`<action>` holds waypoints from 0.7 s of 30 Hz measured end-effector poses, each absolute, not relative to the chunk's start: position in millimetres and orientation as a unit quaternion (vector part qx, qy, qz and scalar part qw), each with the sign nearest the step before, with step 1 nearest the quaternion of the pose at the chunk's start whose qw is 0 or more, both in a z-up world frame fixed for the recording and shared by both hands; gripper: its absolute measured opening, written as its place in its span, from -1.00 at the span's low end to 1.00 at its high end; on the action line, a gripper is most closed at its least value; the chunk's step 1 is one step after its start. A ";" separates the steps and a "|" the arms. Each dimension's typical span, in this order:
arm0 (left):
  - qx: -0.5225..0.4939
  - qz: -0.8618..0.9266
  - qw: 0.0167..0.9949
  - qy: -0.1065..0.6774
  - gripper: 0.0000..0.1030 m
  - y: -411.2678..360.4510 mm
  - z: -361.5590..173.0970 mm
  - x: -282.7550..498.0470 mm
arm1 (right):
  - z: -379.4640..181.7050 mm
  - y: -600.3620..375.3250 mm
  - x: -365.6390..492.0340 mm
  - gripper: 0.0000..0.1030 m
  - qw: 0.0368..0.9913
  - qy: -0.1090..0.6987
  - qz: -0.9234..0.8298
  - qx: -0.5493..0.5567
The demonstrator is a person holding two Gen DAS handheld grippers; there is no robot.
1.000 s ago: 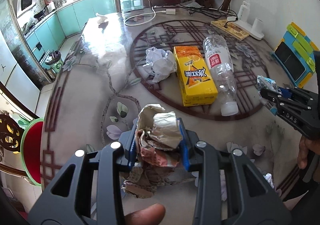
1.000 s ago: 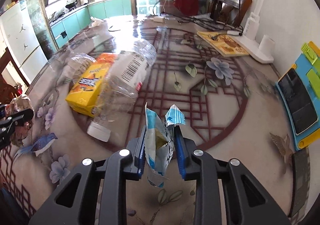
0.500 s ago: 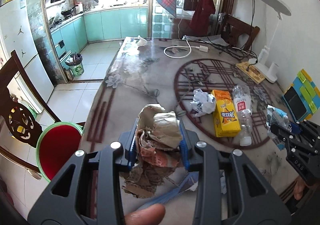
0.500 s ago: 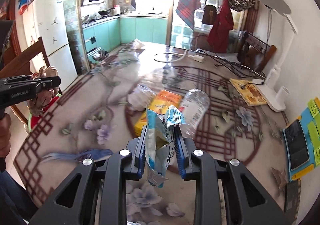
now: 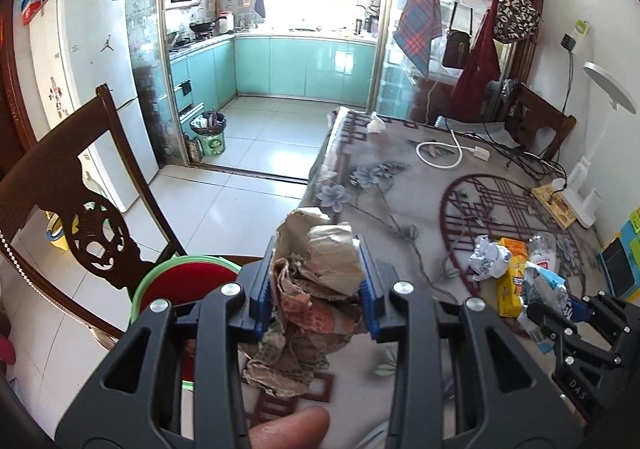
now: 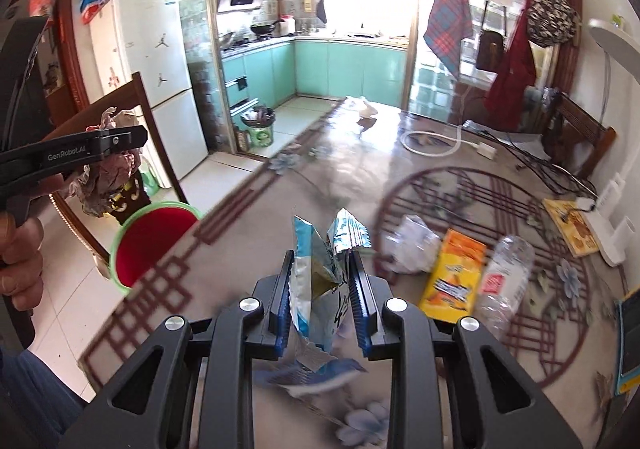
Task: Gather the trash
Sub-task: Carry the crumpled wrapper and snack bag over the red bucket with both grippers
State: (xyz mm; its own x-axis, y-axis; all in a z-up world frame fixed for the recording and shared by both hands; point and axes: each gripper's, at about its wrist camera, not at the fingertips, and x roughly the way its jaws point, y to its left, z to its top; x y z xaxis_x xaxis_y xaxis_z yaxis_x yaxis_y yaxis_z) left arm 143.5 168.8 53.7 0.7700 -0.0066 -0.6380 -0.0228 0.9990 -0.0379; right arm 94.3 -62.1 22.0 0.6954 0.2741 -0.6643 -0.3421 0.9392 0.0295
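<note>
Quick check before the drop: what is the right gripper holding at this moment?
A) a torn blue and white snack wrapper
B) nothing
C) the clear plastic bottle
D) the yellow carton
A: the right gripper is clamped on the blue and white wrapper, while the plastic bottle and yellow carton lie on the table.

My left camera sits just behind my left claw (image 5: pixel 317 281), looking down and forward past it over the table's (image 5: pixel 400 185) near edge toward the kitchen. My right camera rides behind my right claw (image 6: pixel 323 291), facing likewise. Both views share the bin (image 5: pixel 176 281) left of the claws, the table, and each other's claw at the frame edge.
</note>
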 end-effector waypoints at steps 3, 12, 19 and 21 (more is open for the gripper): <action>-0.020 0.033 0.941 0.336 -0.33 193.0 56.5 145.5 | 26.9 -37.3 99.2 -0.51 0.917 0.348 0.186 -0.055; -0.047 0.089 0.932 0.348 -0.33 266.7 54.8 157.1 | 30.2 20.4 111.9 -0.51 0.909 0.343 0.227 -0.073; -0.062 0.117 0.917 0.376 -0.33 308.4 34.1 168.4 | 29.8 62.6 120.5 -0.51 0.902 0.341 0.252 -0.085; -0.059 0.119 0.912 0.389 -0.33 312.6 23.5 173.0 | 28.8 73.3 123.9 -0.51 0.900 0.341 0.256 -0.087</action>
State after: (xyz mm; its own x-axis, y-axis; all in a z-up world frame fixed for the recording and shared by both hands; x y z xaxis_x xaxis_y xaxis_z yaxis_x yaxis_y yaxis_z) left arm 173.1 312.6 23.5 0.6697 0.1714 -0.7226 -0.2623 0.9649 -0.0143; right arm 123.9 73.3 28.8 0.6357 0.4022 -0.6588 -0.5212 0.8532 0.0180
